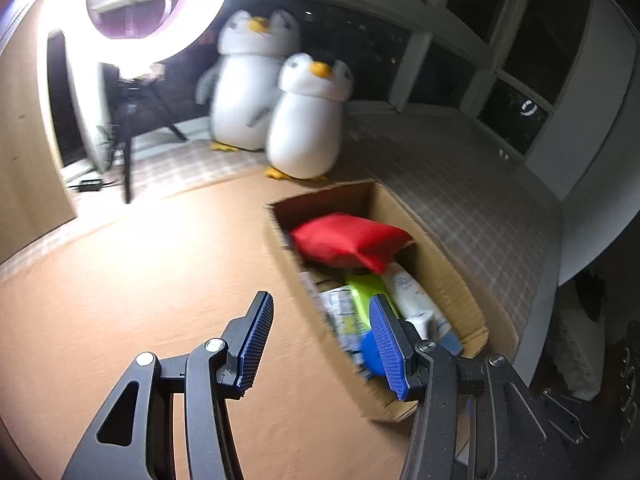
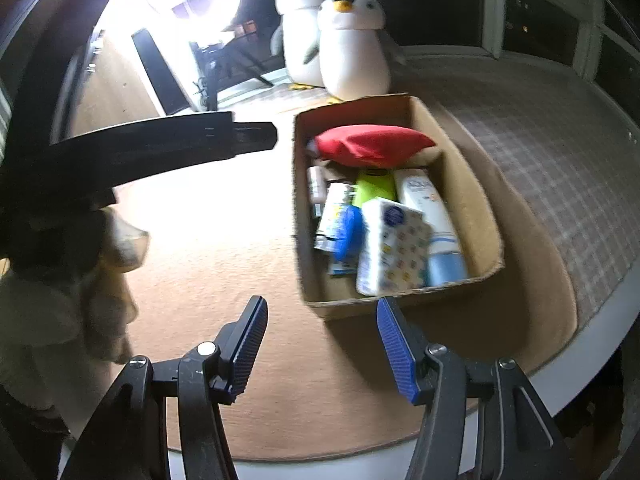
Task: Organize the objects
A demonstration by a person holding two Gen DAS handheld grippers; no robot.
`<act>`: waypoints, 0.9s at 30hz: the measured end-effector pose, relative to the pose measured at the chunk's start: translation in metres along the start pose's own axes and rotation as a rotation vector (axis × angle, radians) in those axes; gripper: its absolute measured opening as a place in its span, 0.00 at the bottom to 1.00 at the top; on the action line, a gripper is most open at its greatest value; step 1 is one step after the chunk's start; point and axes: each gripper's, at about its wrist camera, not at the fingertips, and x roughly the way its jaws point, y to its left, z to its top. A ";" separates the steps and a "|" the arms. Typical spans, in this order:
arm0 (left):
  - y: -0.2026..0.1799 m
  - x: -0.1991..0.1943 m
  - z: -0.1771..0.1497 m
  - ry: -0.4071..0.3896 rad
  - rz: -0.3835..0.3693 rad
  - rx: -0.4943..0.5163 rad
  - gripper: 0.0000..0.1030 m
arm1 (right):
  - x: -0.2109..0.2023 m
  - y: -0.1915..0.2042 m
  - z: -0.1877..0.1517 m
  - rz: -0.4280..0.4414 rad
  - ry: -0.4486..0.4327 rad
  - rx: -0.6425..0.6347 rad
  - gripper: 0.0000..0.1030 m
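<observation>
An open cardboard box [image 1: 440, 264] [image 2: 460, 184] stands on the tan mat. It holds a red pouch [image 1: 348, 240] [image 2: 372, 146] at its far end, a green bottle [image 1: 360, 292] [image 2: 374, 188], a white tube [image 2: 424, 204], a patterned white pack [image 2: 392, 248] and a blue item [image 2: 350, 232]. My left gripper [image 1: 320, 300] hangs open and empty over the mat at the box's left side. Short of the box's near edge, my right gripper [image 2: 322, 302] is also open and empty. The left tool's black frame [image 2: 168, 148] reaches in from the left of the right wrist view.
Two white plush penguins [image 1: 304, 120] [image 2: 352, 48] stand behind the box. A bright ring light [image 1: 160, 0] on a tripod [image 1: 126, 152] is at the back left. A checked cover [image 2: 540, 152] lies to the right, with dark windows behind. A gloved hand [image 2: 60, 300] shows at the left.
</observation>
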 end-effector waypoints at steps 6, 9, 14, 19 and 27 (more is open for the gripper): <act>0.042 -0.046 -0.020 -0.038 0.062 -0.049 0.52 | 0.004 0.036 0.003 0.037 -0.002 -0.064 0.52; 0.065 -0.068 -0.035 -0.053 0.100 -0.080 0.53 | 0.006 0.054 0.003 0.058 -0.002 -0.098 0.52; 0.102 -0.103 -0.066 -0.066 0.172 -0.135 0.54 | 0.010 0.086 0.002 0.093 0.000 -0.151 0.52; 0.128 -0.133 -0.103 -0.067 0.243 -0.196 0.60 | 0.016 0.121 -0.002 0.124 0.005 -0.212 0.52; 0.150 -0.164 -0.152 -0.072 0.351 -0.272 0.74 | 0.019 0.154 -0.011 0.121 -0.017 -0.289 0.65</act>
